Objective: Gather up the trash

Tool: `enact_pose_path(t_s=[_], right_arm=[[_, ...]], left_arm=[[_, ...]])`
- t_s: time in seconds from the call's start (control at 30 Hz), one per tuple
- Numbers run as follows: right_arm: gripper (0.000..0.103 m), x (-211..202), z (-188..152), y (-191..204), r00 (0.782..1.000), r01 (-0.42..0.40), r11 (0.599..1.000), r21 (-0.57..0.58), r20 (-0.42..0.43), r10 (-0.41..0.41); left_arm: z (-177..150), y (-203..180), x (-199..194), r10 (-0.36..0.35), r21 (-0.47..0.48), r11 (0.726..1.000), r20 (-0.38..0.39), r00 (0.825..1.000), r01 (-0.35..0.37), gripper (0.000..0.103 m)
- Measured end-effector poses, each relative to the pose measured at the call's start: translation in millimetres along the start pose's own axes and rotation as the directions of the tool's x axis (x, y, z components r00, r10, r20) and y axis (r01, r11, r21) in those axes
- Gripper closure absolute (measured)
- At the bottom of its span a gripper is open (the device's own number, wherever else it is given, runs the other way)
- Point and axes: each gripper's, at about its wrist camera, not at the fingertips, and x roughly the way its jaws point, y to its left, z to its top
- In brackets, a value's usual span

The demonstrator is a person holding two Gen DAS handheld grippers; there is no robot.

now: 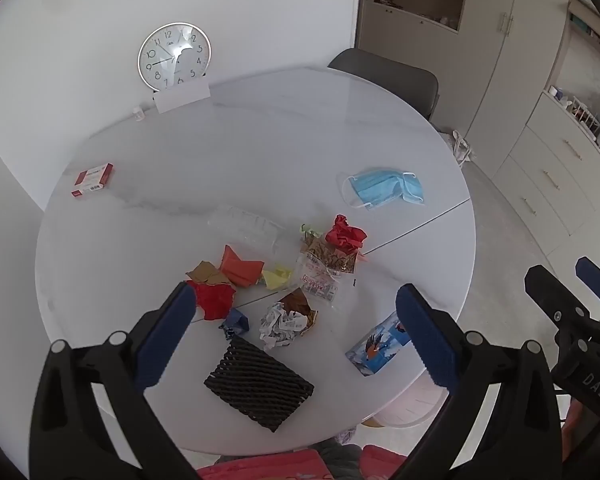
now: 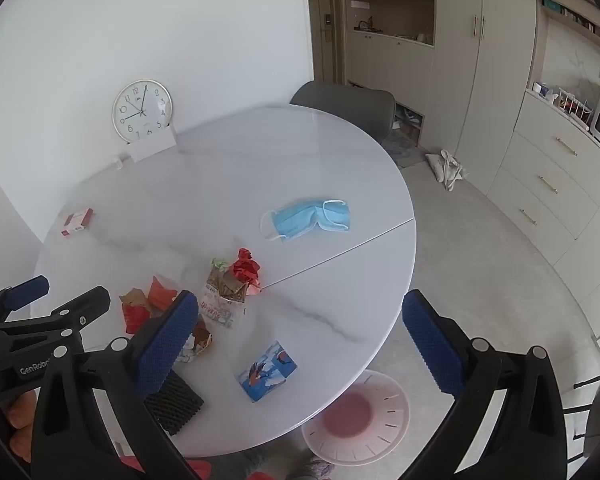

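Trash lies scattered on a round white table (image 1: 260,152): crumpled red, orange and yellow papers (image 1: 240,268), a white paper ball (image 1: 282,324), a clear printed wrapper (image 1: 320,280), a black foam net (image 1: 258,390), a blue bird-print packet (image 1: 376,346), a blue face mask (image 1: 384,188) and a red box (image 1: 93,179). My left gripper (image 1: 296,336) hangs open above the paper pile, holding nothing. My right gripper (image 2: 300,340) is open and empty above the bird-print packet (image 2: 266,370) and the table's near right edge. The mask (image 2: 308,218) lies farther back.
A pink slotted bin (image 2: 356,416) stands on the floor under the table's right edge. A wall clock (image 1: 175,56) leans at the back behind a white card. A grey chair (image 2: 344,108) sits behind the table. Cabinets line the right side.
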Motion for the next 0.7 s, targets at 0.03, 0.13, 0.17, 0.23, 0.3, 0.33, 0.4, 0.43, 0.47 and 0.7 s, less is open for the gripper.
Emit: enact_pose_path(t_s=[0.03, 0.13, 0.17, 0.23, 0.3, 0.33, 0.4, 0.43, 0.47, 0.7], right_arm=[[0.002, 0.4, 0.0, 0.5, 1.0, 0.0, 1.0, 0.0, 0.0, 0.0], [0.002, 1.6, -2.8, -2.9, 1.0, -0.002, 1.0, 0.002, 0.0, 0.002], [0.002, 2.1, -3.1, -3.2, 1.0, -0.003, 1.0, 0.002, -0.001, 0.003], [0.002, 0.9, -0.5, -0.3, 1.0, 0.002, 1.0, -0.001, -0.003, -0.002], [0.002, 2.8, -0.9, 0.4, 1.0, 0.003, 1.0, -0.001, -0.004, -0.003], [0.002, 3.2, -1.1, 0.7, 1.0, 0.003, 1.0, -0.001, -0.005, -0.003], [0.002, 2.1, -1.3, 0.2, 1.0, 0.001, 1.0, 0.0, -0.006, -0.001], [0.002, 6.1, -1.8, 0.5, 1.0, 0.004, 1.0, -0.001, -0.009, -0.004], [0.002, 6.2, -2.1, 0.1, 1.0, 0.004, 1.0, -0.001, -0.009, -0.004], [0.002, 6.5, -1.2, 0.5, 1.0, 0.003, 1.0, -0.003, -0.01, -0.003]], left_arm=[[0.1, 0.6, 0.2, -0.017, -0.008, 1.0, -0.005, 1.0, 0.017, 0.007], [-0.1, 0.9, 0.3, -0.022, -0.011, 1.0, -0.01, 1.0, 0.021, 0.007], [0.0, 1.1, 0.3, -0.023, -0.012, 1.0, -0.01, 1.0, 0.023, 0.007], [-0.1, 1.2, 0.4, -0.022, -0.012, 1.0, -0.012, 1.0, 0.022, 0.007], [-0.5, 1.7, 0.3, -0.022, -0.012, 1.0, -0.014, 1.0, 0.022, 0.007], [0.1, 1.2, 0.8, -0.021, -0.011, 1.0, -0.015, 1.0, 0.02, 0.007], [-0.4, 0.6, 2.4, -0.02, -0.012, 1.0, -0.018, 1.0, 0.02, 0.007], [-0.1, 1.4, 2.2, -0.021, -0.011, 1.0, -0.019, 1.0, 0.02, 0.007], [-0.1, 1.8, 1.9, -0.02, -0.012, 1.0, -0.018, 1.0, 0.02, 0.007], [-2.0, -0.1, 7.4, -0.014, -0.014, 1.0, -0.022, 1.0, 0.014, 0.007]])
